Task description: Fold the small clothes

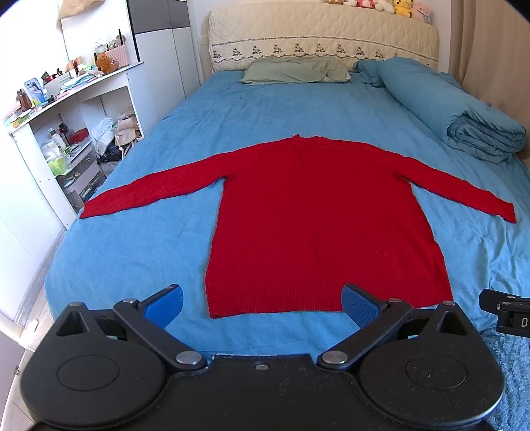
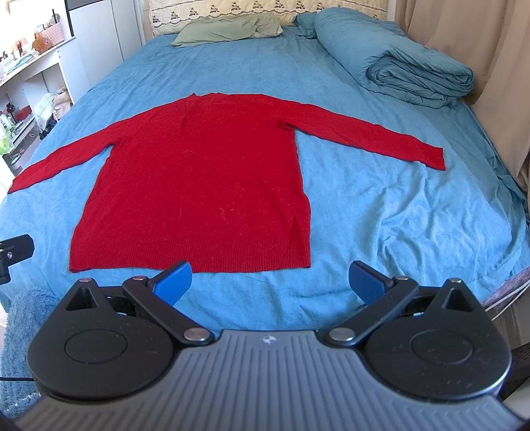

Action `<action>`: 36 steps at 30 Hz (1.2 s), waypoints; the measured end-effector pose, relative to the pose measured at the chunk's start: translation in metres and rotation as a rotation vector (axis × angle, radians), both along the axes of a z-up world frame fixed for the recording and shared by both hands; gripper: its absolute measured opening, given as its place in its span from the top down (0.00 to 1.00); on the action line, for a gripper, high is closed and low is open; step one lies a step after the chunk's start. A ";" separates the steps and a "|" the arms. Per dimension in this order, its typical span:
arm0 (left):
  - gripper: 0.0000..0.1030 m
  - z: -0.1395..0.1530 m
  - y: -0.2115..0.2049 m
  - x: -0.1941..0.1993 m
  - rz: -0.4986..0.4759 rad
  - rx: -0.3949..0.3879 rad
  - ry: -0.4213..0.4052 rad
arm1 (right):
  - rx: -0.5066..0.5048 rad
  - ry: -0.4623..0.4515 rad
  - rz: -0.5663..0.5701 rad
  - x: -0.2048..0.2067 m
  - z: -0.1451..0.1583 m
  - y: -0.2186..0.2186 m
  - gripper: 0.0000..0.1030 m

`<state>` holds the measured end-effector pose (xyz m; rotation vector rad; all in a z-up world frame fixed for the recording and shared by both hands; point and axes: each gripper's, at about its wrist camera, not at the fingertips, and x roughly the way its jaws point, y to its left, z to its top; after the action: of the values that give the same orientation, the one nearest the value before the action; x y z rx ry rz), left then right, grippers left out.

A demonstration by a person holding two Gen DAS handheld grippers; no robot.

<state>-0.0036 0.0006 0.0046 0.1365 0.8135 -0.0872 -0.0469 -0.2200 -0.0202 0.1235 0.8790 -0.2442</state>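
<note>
1. The wide bed with a blue sheet [image 1: 149, 238] carries everything; a rolled blue duvet [image 2: 417, 76] lies along its right side.
2. The red knitted long-sleeved sweater [image 1: 318, 218] lies flat mid-bed, sleeves spread, hem nearest; no fold made, so the whole task remains.
3. The left gripper [image 1: 261, 300] and right gripper [image 2: 270, 281] hang at the hem, jaws spread, empty, probably not touching.
4. Only the left view shows the headboard's plush toys [image 1: 402, 6].

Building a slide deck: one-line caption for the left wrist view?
Open left hand-held gripper poised at the hem of a red sweater spread flat, sleeves out, on a blue bed.
</note>
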 end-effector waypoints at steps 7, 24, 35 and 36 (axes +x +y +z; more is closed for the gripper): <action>0.00 0.000 0.000 0.000 0.001 0.000 0.000 | 0.001 -0.001 0.000 0.000 0.001 0.000 0.00; 0.00 0.025 -0.007 0.022 -0.037 -0.032 -0.056 | 0.024 -0.031 -0.019 0.008 0.013 -0.014 0.00; 0.00 0.038 -0.092 0.159 -0.226 -0.117 -0.123 | 0.062 -0.168 -0.147 0.074 0.032 -0.133 0.00; 0.00 0.034 -0.104 0.176 -0.247 -0.137 -0.104 | 0.072 -0.177 -0.167 0.082 0.029 -0.150 0.00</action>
<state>0.1726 -0.1036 0.0391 0.1112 0.6813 -0.3652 0.0354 -0.3704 0.0092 0.2819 0.7018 -0.3525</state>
